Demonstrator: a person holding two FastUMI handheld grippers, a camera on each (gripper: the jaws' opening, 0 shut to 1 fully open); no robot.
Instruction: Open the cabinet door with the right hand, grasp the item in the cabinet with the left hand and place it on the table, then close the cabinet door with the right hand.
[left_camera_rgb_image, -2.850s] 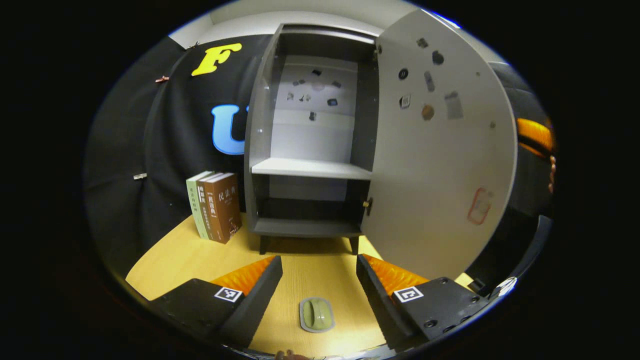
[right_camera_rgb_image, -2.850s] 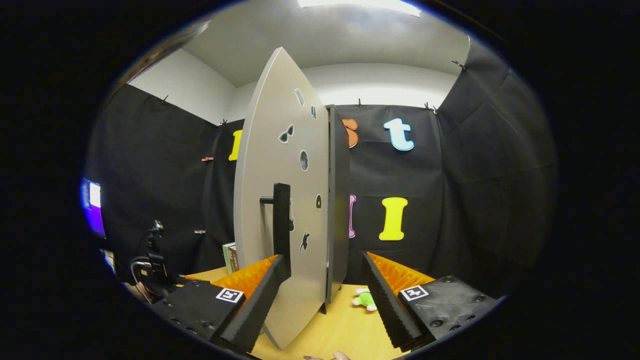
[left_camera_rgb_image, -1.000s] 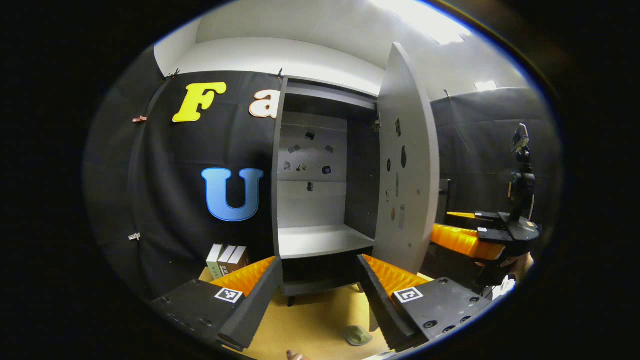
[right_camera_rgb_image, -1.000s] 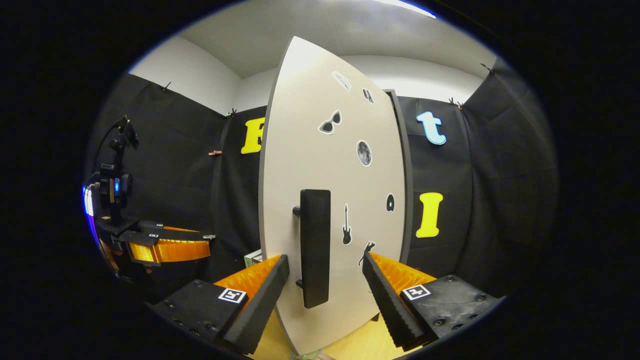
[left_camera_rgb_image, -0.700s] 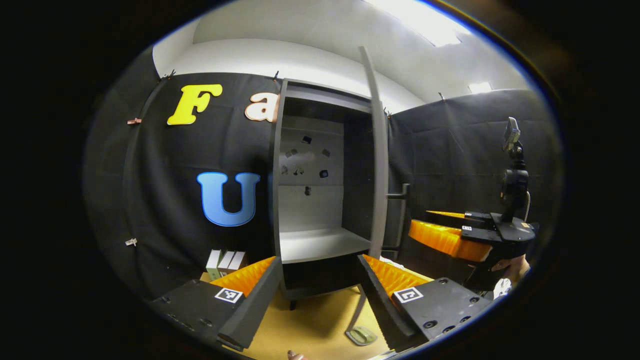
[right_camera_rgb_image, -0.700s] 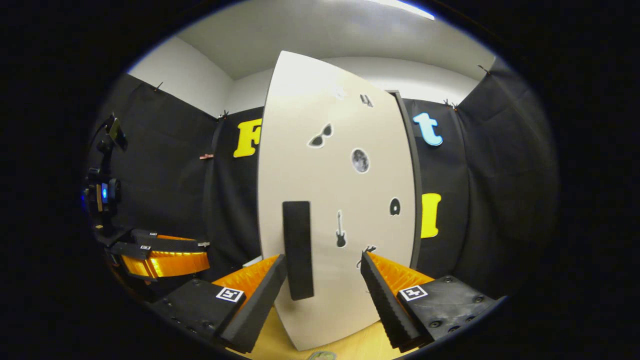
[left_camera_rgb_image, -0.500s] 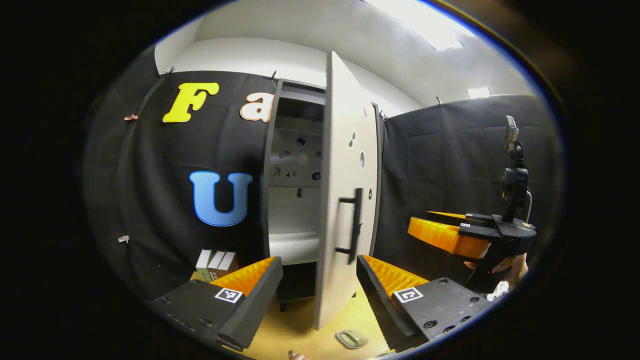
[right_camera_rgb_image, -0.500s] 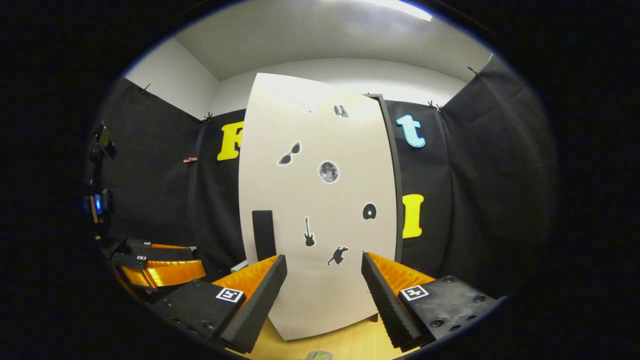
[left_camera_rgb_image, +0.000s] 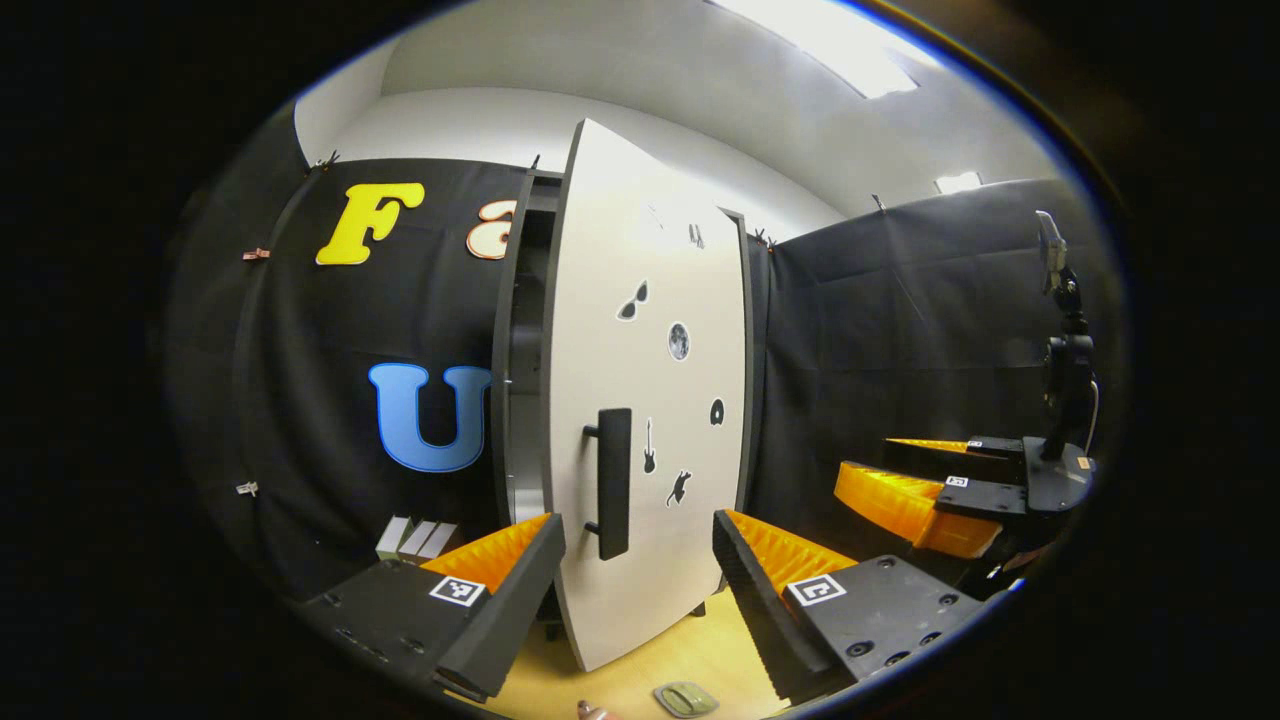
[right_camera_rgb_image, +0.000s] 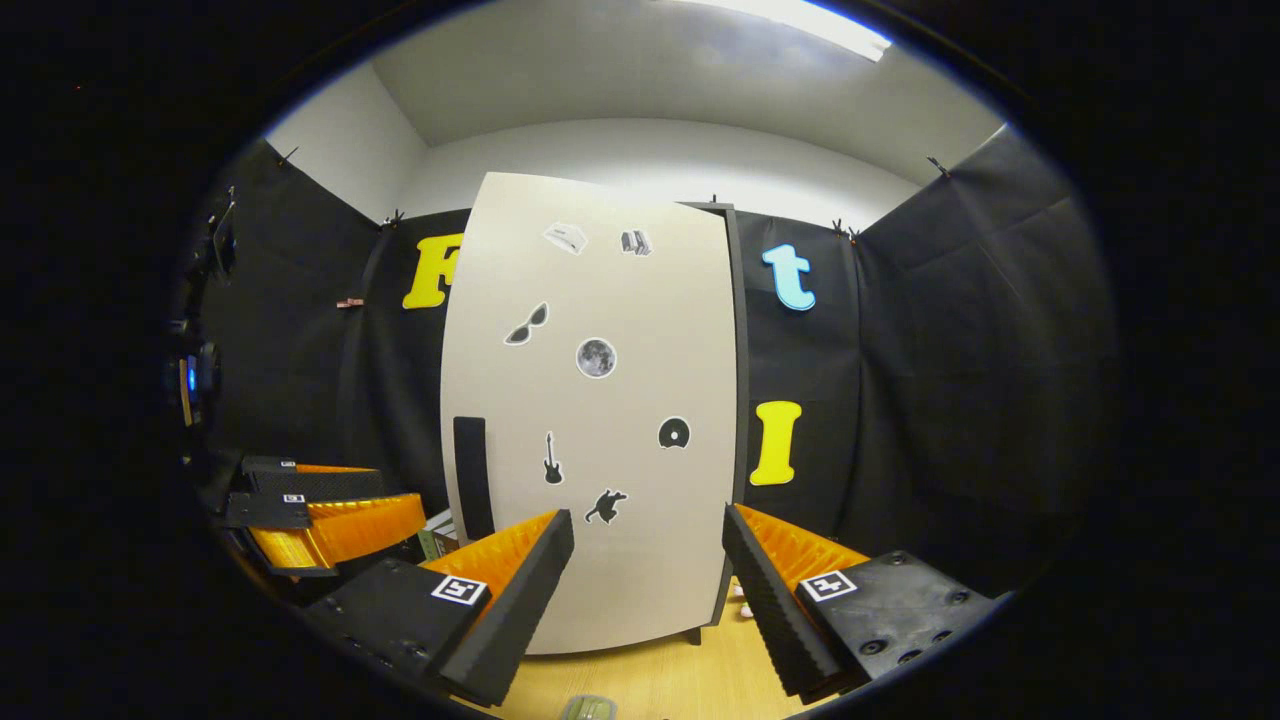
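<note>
The cabinet (left_camera_rgb_image: 512, 300) stands on the wooden table, and its white stickered door (left_camera_rgb_image: 650, 400) is almost shut, with a narrow dark gap along its left edge. The door (right_camera_rgb_image: 600, 420) faces the right gripper view, black handle (right_camera_rgb_image: 470, 478) at lower left. My right gripper (right_camera_rgb_image: 645, 590) is open a short way in front of the door, touching nothing. My left gripper (left_camera_rgb_image: 638, 590) is open and holds nothing, with the handle (left_camera_rgb_image: 612, 483) just beyond its fingers. A small green item (left_camera_rgb_image: 686, 698) lies on the table below it and shows again as the green item (right_camera_rgb_image: 588, 708).
Several books (left_camera_rgb_image: 415, 538) stand left of the cabinet against the black cloth. The right gripper (left_camera_rgb_image: 915, 490) shows at the right of the left gripper view, and the left gripper (right_camera_rgb_image: 320, 520) at the left of the right gripper view. The table (right_camera_rgb_image: 690, 670) runs under the cabinet.
The door has swung from wide open to almost shut. My right gripper has dropped back from the handle. My left gripper has risen away from the green item on the table.
</note>
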